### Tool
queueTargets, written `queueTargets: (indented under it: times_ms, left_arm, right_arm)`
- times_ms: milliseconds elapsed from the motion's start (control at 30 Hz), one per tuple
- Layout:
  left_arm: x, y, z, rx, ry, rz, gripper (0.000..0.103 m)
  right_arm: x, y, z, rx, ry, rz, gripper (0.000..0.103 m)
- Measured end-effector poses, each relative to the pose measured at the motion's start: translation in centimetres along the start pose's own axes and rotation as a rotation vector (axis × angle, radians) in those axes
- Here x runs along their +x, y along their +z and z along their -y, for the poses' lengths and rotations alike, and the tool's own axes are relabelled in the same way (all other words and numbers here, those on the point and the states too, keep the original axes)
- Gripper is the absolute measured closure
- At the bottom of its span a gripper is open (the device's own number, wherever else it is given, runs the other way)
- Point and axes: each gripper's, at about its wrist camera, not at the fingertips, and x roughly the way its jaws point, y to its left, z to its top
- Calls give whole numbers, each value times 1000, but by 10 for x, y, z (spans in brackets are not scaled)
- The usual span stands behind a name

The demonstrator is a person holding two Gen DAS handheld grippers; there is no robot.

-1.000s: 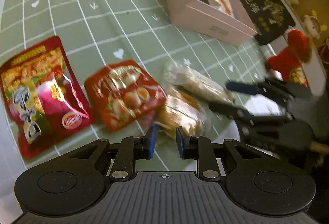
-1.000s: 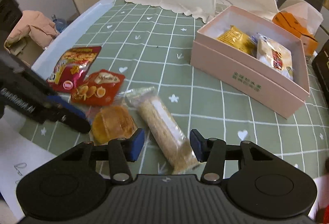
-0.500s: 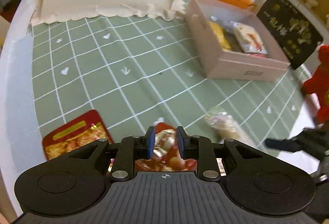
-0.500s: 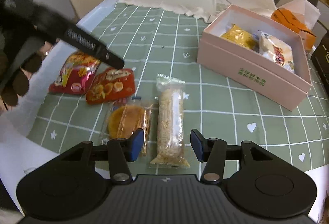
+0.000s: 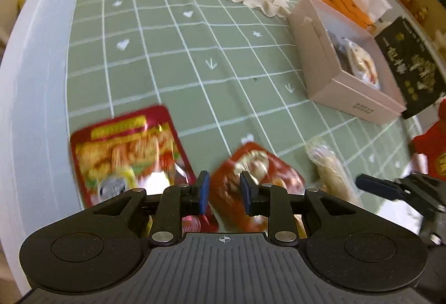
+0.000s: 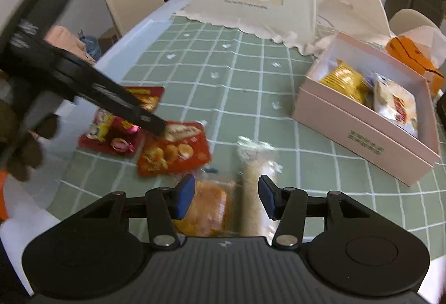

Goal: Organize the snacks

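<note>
Our left claw [image 5: 222,193] had just widened slightly, empty, swinging over the small red packet [image 5: 255,178] on the surface [image 5: 172,58]; our right claw [image 6: 226,199] hung apart, empty, above the long bar [image 6: 255,192], box [image 6: 359,134] well apart.
</note>
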Motion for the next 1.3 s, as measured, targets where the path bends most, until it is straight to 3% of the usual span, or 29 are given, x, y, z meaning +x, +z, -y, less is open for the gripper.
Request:
queueTargets:
  times_ms: [167, 267, 433, 500, 600, 700, 867, 1033, 1300]
  left_arm:
    - [-2, -15, 13, -70, -139, -88, 76]
    - [5, -22, 34, -20, -134, -115, 76]
    - [22, -18, 63, 58, -138, -83, 70]
    - [28, -16, 74, 131, -111, -61, 69]
    - [26, -16, 86, 243, -9, 0, 68]
    - [12, -21, 93, 299, 3, 14, 68]
    - [7, -39, 116, 416, 10, -30, 68]
    - [18, -52, 130, 462, 41, -53, 67]
    - [24, -54, 141, 487, 36, -56, 43]
  right_arm:
    - [9, -20, 35, 128, -70, -67, 51]
    - [4, -30, 52, 216, -59, -66, 51]
    - [6, -40, 45, 203, -41, -62, 53]
    - [3, -41, 37, 181, -9, -59, 57]
    - [-4, -45, 22, 116, 34, -49, 57]
    - [-8, -48, 20, 86, 22, -41, 57]
    - [-16, -46, 48, 201, -25, -20, 56]
    - [-21, -45, 71, 281, -113, -20, 56]
    - [-16, -54, 88, 347, -157, -56, 54]
